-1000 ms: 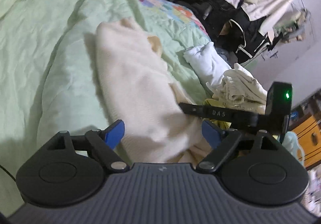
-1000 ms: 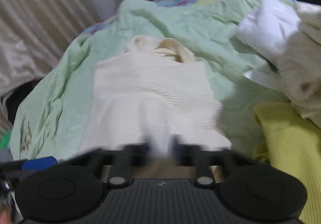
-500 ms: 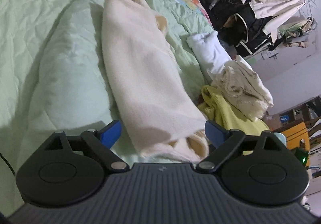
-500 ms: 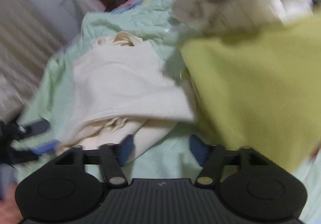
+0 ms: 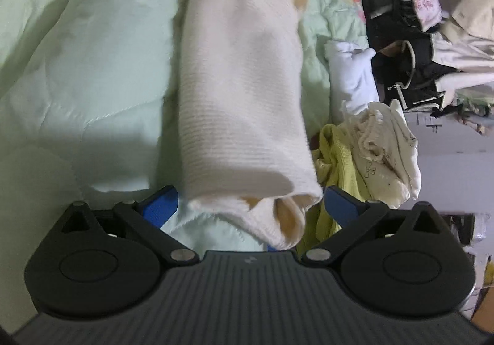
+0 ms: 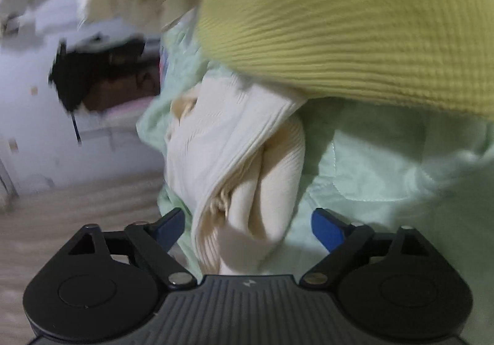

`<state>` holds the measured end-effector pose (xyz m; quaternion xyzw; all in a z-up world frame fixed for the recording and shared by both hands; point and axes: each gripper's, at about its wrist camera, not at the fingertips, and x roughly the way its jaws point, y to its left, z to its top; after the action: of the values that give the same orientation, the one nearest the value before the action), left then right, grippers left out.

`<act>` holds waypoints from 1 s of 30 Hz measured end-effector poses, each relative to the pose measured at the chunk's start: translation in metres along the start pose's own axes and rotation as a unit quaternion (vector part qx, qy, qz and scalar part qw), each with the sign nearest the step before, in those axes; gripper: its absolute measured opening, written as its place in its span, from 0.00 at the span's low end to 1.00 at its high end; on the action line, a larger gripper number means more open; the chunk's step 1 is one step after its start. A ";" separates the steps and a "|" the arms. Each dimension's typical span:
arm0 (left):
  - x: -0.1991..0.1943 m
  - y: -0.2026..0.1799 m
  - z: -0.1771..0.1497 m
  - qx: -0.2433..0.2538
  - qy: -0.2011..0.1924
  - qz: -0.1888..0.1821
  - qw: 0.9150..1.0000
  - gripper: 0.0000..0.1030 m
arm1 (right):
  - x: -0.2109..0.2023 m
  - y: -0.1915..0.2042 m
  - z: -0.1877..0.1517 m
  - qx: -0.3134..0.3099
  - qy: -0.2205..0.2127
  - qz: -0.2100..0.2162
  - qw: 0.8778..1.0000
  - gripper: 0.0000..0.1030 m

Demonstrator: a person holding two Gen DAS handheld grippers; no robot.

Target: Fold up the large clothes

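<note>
A cream knit garment (image 5: 240,82), folded into a long narrow strip, lies on the pale green quilt (image 5: 77,51). Its near end, with tan inner layers showing, sits between the blue fingers of my left gripper (image 5: 250,206), which is open and not clamped on it. In the right wrist view the same cream garment (image 6: 234,159) has its layered end between the spread fingers of my open right gripper (image 6: 247,226). A yellow-green knit garment (image 6: 355,30) fills the upper right of that view, close above the cream one.
To the right of the cream strip lie a yellow garment (image 5: 333,153), a crumpled cream printed cloth (image 5: 383,147) and a white cloth (image 5: 352,73). Dark and pale clothes (image 5: 416,14) hang beyond the bed. Open quilt stretches to the left.
Both grippers have come closer to the cream garment's near end. The right gripper let go of the cloth, opened, and swung low beside the yellow garment. The left stayed open.
</note>
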<state>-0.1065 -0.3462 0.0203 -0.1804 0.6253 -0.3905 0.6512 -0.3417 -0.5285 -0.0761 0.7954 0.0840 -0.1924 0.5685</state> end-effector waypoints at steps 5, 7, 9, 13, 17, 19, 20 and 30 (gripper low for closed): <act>0.006 -0.006 -0.006 0.027 -0.019 0.040 0.999 0.66 | 0.024 -0.010 0.005 0.026 -0.034 0.000 0.999 0.96; 0.010 -0.003 -0.004 0.024 -0.023 0.043 0.999 0.59 | 0.034 -0.010 0.011 0.034 -0.038 -0.003 0.999 0.94; 0.009 -0.004 -0.004 0.038 -0.036 0.054 0.997 0.40 | 0.045 -0.011 0.017 0.042 -0.036 0.001 0.998 0.65; 0.000 -0.006 0.001 0.061 -0.071 0.050 0.994 0.24 | 0.061 -0.015 0.019 0.070 -0.025 0.017 0.997 0.39; -0.007 -0.002 0.009 0.044 -0.080 0.024 0.996 0.22 | 0.058 0.017 0.008 -0.011 -0.044 0.030 0.999 0.33; -0.015 -0.001 0.010 0.040 -0.093 0.010 0.995 0.20 | 0.056 0.037 -0.001 -0.063 -0.051 0.040 0.996 0.32; -0.021 0.000 0.010 0.040 -0.101 0.001 0.994 0.19 | 0.055 0.047 -0.005 -0.089 -0.054 0.044 0.994 0.31; -0.148 0.009 -0.034 0.030 -0.148 -0.056 0.987 0.19 | 0.004 0.081 -0.049 -0.174 -0.014 0.065 0.982 0.30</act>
<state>-0.1236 -0.2230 0.1087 -0.2510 0.4994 -0.4137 0.7186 -0.2995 -0.5104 0.0066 0.6851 0.0566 -0.1484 0.7109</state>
